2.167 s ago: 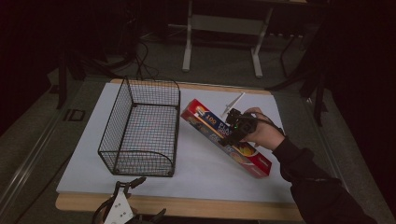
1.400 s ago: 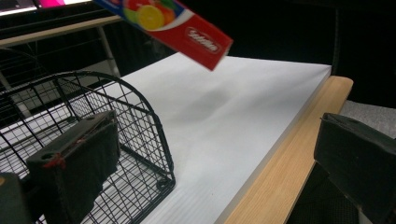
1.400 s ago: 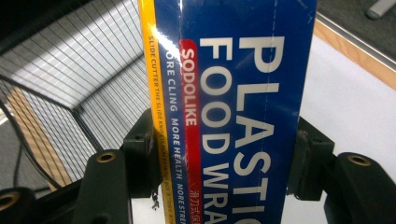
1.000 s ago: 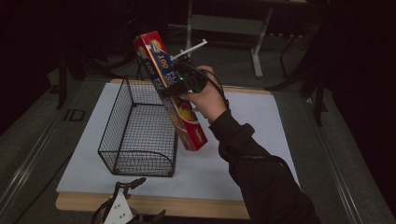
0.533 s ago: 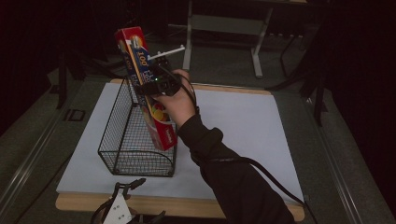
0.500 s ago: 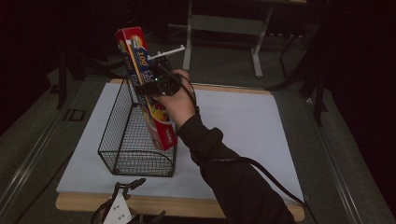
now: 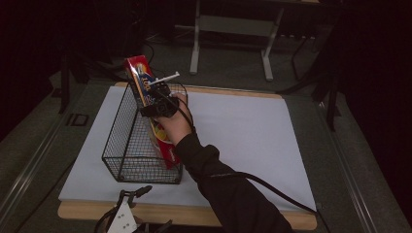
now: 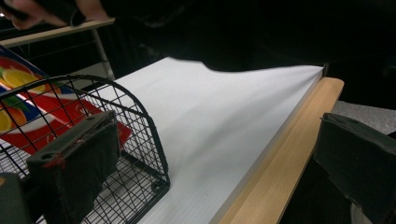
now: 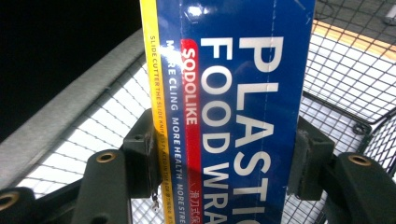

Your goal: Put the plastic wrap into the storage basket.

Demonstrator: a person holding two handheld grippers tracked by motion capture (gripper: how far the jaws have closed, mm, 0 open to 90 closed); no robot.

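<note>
Plastic wrap box point(image 7: 154, 121), long and narrow, red with blue panels: stands on end, tilted, its lower end down inside the wire basket point(image 7: 127, 148) against the right-hand wall, its upper end leaning away toward the far left and rising above the rim. Right gripper point(image 7: 154, 103) clamped across the box about mid-length, jaws pressed on its two narrow sides. Right gripper view confirms it: both pads point(image 9: 140, 154) flat against the edges of the box point(image 9: 233, 107), blue face with white lettering toward the camera, a yellow stripe along one edge, basket mesh point(image 9: 345, 60) behind it. Right hand point(image 7: 172, 127) and dark sleeve reach in from the lower edge of the high view, cable trailing back across the white sheet point(image 7: 252, 141).

Basket sits on the left part of the sheet, long axis running away from the person; the sheet lies on the wooden table point(image 7: 291, 219).

Left gripper point(image 7: 127, 217) rests low at the near table edge, just in front of the basket's near end. Left gripper view: jaws wide apart, nothing between them, the basket's rounded corner point(image 8: 140, 135) just past one pad point(image 8: 79, 163), and the red printed box point(image 8: 46, 116) visible through the wire.
</note>
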